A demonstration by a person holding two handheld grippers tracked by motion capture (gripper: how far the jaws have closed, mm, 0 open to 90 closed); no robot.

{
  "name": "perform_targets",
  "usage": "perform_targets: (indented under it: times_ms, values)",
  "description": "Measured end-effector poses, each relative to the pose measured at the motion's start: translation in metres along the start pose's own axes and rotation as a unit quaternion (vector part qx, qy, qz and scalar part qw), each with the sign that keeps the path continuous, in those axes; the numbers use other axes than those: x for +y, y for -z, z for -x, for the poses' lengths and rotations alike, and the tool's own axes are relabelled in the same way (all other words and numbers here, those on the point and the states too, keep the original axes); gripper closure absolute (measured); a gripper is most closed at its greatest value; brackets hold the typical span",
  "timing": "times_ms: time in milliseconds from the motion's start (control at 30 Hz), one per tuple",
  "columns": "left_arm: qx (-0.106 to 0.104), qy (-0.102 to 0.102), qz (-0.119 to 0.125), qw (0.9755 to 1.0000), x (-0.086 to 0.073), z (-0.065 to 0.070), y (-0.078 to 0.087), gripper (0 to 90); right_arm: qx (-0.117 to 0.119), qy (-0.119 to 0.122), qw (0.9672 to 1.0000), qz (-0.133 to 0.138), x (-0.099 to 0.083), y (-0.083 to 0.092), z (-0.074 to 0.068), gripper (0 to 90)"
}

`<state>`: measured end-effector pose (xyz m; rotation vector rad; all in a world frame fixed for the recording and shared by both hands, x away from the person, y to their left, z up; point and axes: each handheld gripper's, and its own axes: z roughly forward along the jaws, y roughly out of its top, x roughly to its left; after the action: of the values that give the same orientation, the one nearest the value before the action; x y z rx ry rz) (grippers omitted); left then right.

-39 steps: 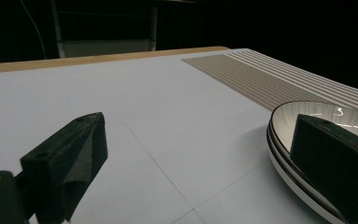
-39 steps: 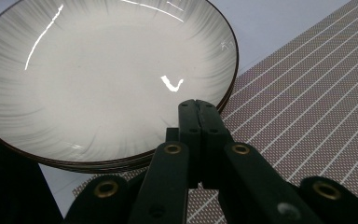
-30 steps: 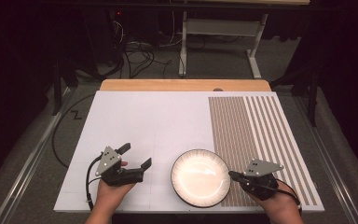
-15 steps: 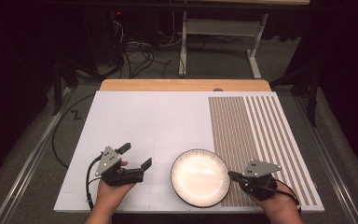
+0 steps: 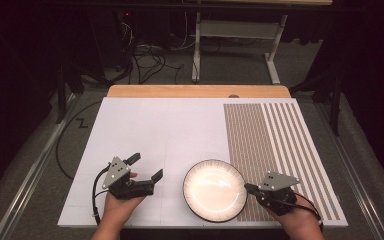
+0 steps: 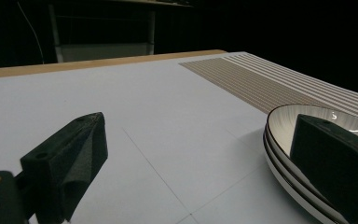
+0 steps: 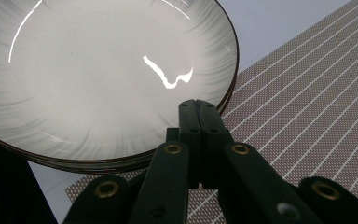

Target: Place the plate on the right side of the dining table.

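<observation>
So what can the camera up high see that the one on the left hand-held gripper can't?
High view alone: both forearms, the right hand-held gripper shut at the plate's rim, the floor cables.

Left gripper view alone: a side-on look at the plates, whose stacked rims suggest more than one.

Both: the white table, its striped patch, and the open left hand-held gripper.

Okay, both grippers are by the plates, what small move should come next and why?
Probably open the right gripper: its jaws are pressed together at the rim of the stacked plates, holding nothing. The left gripper is already open beside the stack.
</observation>
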<state>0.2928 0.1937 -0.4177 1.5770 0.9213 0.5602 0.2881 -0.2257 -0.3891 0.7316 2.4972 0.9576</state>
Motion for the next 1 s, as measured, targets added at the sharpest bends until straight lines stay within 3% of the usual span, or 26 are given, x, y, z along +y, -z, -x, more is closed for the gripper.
perform_targets:
  times_ms: [267, 400, 600, 1000]
  values:
    - [0.000, 0.000, 0.001, 1.0000, 0.000, 0.000, -0.001, 4.8, -0.005, 0.003, 1.0000, -0.003, 0.001, 0.000, -0.001, 90.0]
    - [-0.001, -0.001, 0.000, 1.0000, 0.000, 0.000, 0.000, 4.8, 0.010, 0.009, 0.9999, -0.007, 0.004, -0.006, -0.008, 90.0]
    - [-0.001, 0.000, 0.001, 1.0000, 0.000, 0.000, 0.001, 4.8, 0.015, 0.018, 0.9997, -0.008, 0.008, -0.011, -0.016, 90.0]
    - [-0.001, 0.002, 0.001, 1.0000, 0.000, 0.000, 0.001, 4.8, 0.027, 0.001, 0.9996, -0.001, 0.007, -0.013, -0.013, 90.0]
